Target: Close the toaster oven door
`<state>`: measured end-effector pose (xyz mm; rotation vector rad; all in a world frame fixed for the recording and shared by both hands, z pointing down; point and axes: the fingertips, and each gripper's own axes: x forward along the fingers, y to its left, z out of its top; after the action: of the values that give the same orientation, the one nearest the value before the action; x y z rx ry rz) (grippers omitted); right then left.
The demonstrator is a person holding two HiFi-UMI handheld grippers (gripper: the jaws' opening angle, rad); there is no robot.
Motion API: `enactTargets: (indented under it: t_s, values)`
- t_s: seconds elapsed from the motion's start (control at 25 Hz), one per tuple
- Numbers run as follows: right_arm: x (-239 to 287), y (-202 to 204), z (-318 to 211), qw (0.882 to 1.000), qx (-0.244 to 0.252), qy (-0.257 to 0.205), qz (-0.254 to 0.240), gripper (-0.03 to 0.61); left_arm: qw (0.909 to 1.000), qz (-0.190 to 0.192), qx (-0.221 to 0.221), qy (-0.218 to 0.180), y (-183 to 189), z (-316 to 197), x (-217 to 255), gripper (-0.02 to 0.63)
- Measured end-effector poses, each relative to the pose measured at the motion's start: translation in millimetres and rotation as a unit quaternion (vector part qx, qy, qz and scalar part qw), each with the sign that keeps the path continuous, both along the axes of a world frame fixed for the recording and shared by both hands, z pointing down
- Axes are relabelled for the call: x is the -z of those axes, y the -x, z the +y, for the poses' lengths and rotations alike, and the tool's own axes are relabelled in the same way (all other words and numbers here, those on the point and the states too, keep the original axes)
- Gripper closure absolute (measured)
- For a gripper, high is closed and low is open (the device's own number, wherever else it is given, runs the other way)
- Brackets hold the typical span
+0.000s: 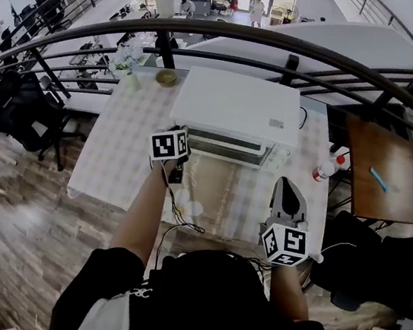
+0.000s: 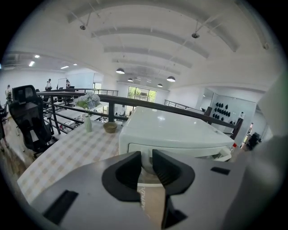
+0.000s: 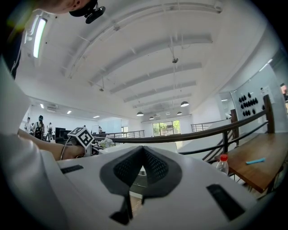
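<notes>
A white toaster oven (image 1: 234,109) stands at the far side of the chequered table (image 1: 120,147). Its door (image 1: 224,149) is tipped a little out from the front, and in the left gripper view a gap shows at the door's right end (image 2: 221,155). My left gripper (image 1: 184,150) is at the oven's front left corner. A white rounded part of the door fills the space between its parted pads (image 2: 130,168), which look closed on it. My right gripper (image 1: 288,183) hovers over the table in front of the oven's right end, shut and empty (image 3: 143,150).
A red-capped bottle (image 1: 324,170) stands to the right of the oven. A small bowl (image 1: 166,77) and a vase of flowers (image 1: 132,72) sit at the table's back left. A dark railing (image 1: 285,49) runs behind, and a brown side table (image 1: 389,176) is at the right.
</notes>
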<state>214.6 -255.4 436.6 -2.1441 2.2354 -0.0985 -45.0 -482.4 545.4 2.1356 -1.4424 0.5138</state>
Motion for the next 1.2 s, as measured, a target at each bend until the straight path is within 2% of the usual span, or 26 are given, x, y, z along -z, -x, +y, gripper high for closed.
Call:
enactTargets:
  t_s: [0.16, 0.28, 0.4, 0.6, 0.8, 0.92, 1.08, 1.2]
  values:
    - [-0.2, -0.8, 3.1, 1.000, -0.002, 0.000, 0.000, 0.584, 0.9997, -0.015, -0.008, -0.016, -0.7, 0.7, 1.5, 0.524]
    - [1.5, 2.2, 5.6, 1.000, 0.000, -0.002, 0.000, 0.584, 0.9963, -0.051, 0.005, -0.069, 6.7, 4.1, 17.7, 0.542]
    - [6.3, 7.7, 6.0, 1.000, 0.006, -0.008, 0.002, 0.584, 0.9877, -0.059, 0.020, -0.143, 13.5, 18.3, 53.3, 0.568]
    - [22.0, 25.0, 3.1, 0.999, 0.027, -0.026, 0.006, 0.584, 0.9704, -0.062, 0.008, -0.233, 10.6, 65.5, 114.5, 0.586]
    - [41.6, 45.2, -0.7, 0.997, 0.047, -0.057, -0.013, 0.584, 0.9491, -0.026, 0.008, -0.314, 12.9, 121.4, 170.0, 0.591]
    - [46.9, 52.5, -5.8, 0.997, 0.050, -0.060, 0.008, 0.586, 0.9449, -0.015, 0.005, -0.327, 16.2, 147.3, 180.6, 0.592]
    - [49.3, 60.2, -8.9, 0.997, 0.051, -0.056, 0.016, 0.586, 0.9494, 0.014, -0.003, -0.314, 20.2, 163.6, 178.0, 0.594]
    - [46.2, 65.0, -7.9, 0.997, 0.054, -0.053, 0.019, 0.586, 0.9511, 0.016, -0.002, -0.309, 20.6, 170.2, 169.4, 0.597]
